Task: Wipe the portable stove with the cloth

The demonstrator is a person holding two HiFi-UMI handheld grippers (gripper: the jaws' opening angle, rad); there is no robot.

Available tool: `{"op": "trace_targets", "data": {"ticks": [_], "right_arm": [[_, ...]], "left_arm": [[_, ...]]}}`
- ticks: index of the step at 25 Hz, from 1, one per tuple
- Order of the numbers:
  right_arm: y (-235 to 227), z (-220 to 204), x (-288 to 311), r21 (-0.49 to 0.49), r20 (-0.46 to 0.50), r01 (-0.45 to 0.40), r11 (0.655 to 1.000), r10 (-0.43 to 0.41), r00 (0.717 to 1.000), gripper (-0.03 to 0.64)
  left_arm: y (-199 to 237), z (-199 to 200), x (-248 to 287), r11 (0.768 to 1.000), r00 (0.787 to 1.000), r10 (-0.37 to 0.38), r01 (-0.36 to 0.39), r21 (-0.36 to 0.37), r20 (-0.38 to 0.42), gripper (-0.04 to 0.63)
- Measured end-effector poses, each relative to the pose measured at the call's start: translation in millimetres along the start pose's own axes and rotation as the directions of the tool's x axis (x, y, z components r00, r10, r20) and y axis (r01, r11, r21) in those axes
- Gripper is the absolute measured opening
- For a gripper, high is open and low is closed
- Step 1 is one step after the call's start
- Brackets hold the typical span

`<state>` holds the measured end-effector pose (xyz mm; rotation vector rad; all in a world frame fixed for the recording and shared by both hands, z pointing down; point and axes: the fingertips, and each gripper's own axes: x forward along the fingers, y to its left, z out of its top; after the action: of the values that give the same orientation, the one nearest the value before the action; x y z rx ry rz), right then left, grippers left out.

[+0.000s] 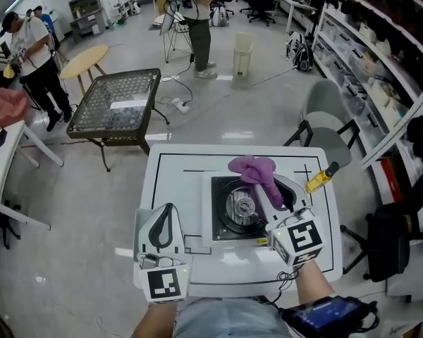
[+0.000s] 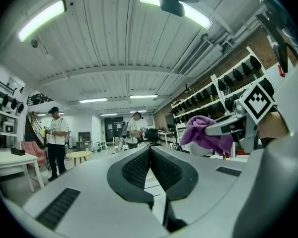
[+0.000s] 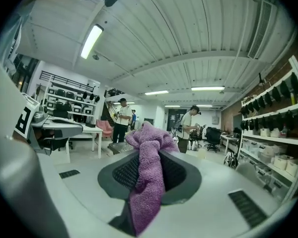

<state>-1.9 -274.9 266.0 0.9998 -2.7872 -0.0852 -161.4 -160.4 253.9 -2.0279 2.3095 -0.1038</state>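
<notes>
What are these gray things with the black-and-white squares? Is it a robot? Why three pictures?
No robot here: a person holds a gripper with two jaws in each hand. The squares are markers on them. The head view comes from a camera on the person's head, looking down at a white table with a portable stove. The other two come from small cameras riding on each gripper. The right gripper pinches a purple cloth by the stove. The left gripper is shut and holds nothing.
</notes>
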Motion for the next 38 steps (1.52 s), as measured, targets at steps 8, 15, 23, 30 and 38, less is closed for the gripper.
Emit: {"op": "trace_targets", "data": {"ticks": [8, 15, 23, 30, 38], "right_arm": [[-37, 33, 94, -0.105, 0.021, -0.109, 0.989, 0.112, 0.994, 0.109], [-32, -48, 187, -0.269, -0.212, -0.364, 0.892, 0.314, 0.926, 0.109], [17, -149, 222, -0.383, -0.527, -0.749, 0.541, 0.538, 0.658, 0.109], [42, -180, 230, -0.435, -0.666, -0.872, 0.223, 0.573, 0.478, 0.109], [33, -196, 226, -0.423, -0.741, -0.895, 0.138, 0.516, 0.430, 0.107]], "left_arm": [[28, -7, 53, 0.997, 0.996, 0.081, -0.082, 0.000, -0.045, 0.018], [43, -60, 93, 0.990, 0.981, 0.131, -0.137, -0.033, -0.144, 0.018], [52, -109, 96, 0.979, 0.950, 0.184, -0.199, -0.035, -0.251, 0.018], [63, -122, 88, 0.969, 0.931, 0.233, -0.246, -0.010, -0.282, 0.018], [56, -107, 93, 0.974, 0.948, 0.224, -0.229, 0.005, -0.225, 0.018]]}}
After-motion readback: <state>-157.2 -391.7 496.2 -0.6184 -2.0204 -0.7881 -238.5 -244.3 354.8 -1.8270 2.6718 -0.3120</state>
